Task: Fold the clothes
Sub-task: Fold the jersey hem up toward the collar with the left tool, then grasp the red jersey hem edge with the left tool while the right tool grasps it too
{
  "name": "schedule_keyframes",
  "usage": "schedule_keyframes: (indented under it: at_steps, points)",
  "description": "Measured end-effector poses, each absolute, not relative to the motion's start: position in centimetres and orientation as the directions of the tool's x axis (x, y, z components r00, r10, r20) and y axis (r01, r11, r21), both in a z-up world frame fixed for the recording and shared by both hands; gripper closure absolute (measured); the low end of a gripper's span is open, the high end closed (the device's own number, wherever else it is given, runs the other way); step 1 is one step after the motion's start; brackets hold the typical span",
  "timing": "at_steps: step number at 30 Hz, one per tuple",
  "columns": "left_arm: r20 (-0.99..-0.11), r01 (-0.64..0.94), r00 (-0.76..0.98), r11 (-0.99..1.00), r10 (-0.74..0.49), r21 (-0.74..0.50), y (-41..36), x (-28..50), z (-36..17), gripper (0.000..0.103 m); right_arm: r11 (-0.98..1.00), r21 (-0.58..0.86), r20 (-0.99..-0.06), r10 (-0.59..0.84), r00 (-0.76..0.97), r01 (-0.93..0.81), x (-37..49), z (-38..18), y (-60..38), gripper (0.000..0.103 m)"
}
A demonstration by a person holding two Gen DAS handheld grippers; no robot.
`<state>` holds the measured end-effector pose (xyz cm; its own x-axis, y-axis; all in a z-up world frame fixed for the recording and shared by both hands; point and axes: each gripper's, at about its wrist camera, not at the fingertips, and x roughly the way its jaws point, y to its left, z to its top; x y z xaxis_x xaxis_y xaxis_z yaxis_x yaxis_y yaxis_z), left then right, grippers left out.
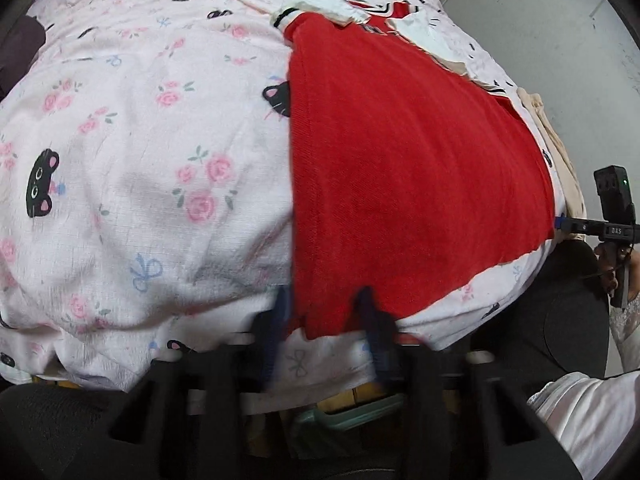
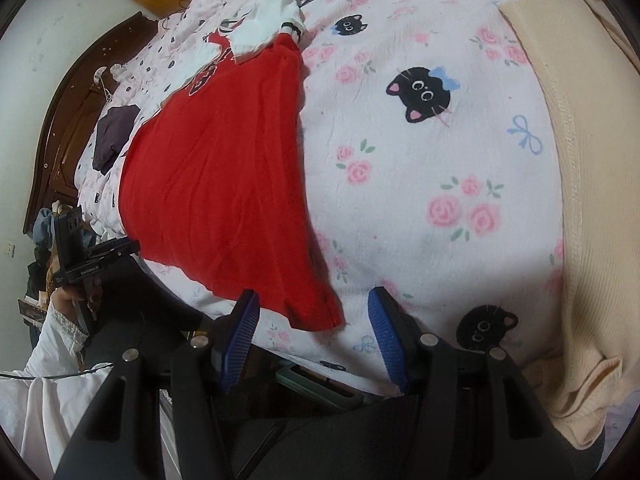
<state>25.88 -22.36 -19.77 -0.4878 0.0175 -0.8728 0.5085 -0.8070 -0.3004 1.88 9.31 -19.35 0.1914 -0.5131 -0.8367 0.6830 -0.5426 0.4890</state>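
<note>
**Red garment flat on the floral bed, both grippers at its near hem**

While the left wrist view is smeared by motion blur, it shows the red garment (image 1: 408, 168) spread flat on the pink floral bedsheet (image 1: 140, 160), its white sleeves (image 1: 320, 2) folded in across the far end; the left gripper (image 1: 325, 320) sits at the near hem, its blue fingers (image 1: 374, 332) parted on either side of the garment's near left corner, the cloth lying between them but not pinched, so it reads as released; at the right edge of this view the other gripper's black body shows, held in a hand, with a beige garment (image 1: 560, 152) lying along the bed's right side.

Seen from the right wrist, the red garment (image 2: 224, 184) lies left of centre on the bedsheet (image 2: 420, 200), its near right corner (image 2: 316, 312) just beyond the fingertips; the right gripper (image 2: 314, 316) is spread wide, both ribbed blue pads (image 2: 240, 336) bare and holding nothing; the beige garment (image 2: 592, 240) lies along the right, well apart from the red one; a dark cloth (image 2: 114, 136) rests farther up the bed near the wooden headboard (image 2: 68, 120); the left gripper (image 2: 96, 256) appears at the far left, its jaws hidden from here.
</note>
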Motion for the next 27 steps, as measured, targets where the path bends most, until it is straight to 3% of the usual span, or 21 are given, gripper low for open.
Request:
schedule_keyframes:
  at_steps: [4,14,27]
  points:
    - [-0.859,0.471,-0.512,-0.837,-0.003,-0.277,-21.2,25.8,-18.9,0.099,-0.543,0.501,-0.829,-0.524,0.193,0.674,1.7,-19.5,9.7,0.045]
    - [-0.844,0.523,-0.535,-0.802,-0.046,-0.288,-21.8,27.0,-18.0,0.100,-0.533,0.499,-0.828,-0.526,0.195,0.683,2.0,-19.6,10.0,0.044]
    - [-0.823,0.550,-0.564,-0.773,-0.066,-0.315,-21.8,28.6,-17.0,0.100,-0.486,0.327,-0.894,-0.437,0.099,0.811,4.4,-19.2,7.8,0.043]
